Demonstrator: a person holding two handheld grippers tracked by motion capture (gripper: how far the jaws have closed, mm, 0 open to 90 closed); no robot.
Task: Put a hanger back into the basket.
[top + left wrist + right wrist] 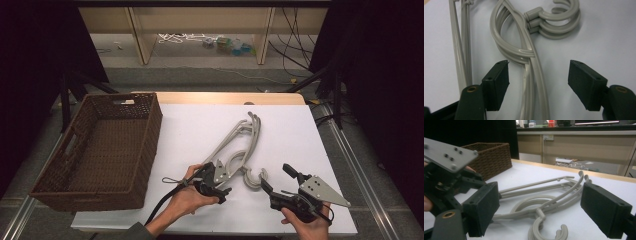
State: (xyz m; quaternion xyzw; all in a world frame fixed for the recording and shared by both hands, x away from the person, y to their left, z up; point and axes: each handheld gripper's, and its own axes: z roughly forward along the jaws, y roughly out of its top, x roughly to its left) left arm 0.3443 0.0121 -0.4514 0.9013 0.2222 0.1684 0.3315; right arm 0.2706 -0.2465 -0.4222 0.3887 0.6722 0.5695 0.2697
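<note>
A stack of grey plastic hangers (243, 141) lies on the white table (195, 125), hooks (255, 178) toward the person. My left gripper (219, 180) is held over the hangers' near end, beside the hooks. In the left gripper view, the left gripper (539, 80) is open and its jaws straddle the hangers' stems (532, 72) without touching them. My right gripper (276, 178) is just right of the hooks, open. In the right gripper view, the right gripper (544, 211) stands wide apart, with the hangers (544, 192) lying beyond it and nothing between its jaws.
A brown wicker basket (145, 150) stands at the table's left edge, nothing visible inside; it is also at the back left as the basket (491, 157) in the right gripper view. Bare white table lies right of and behind the hangers. Shelving and cables sit on the floor beyond.
</note>
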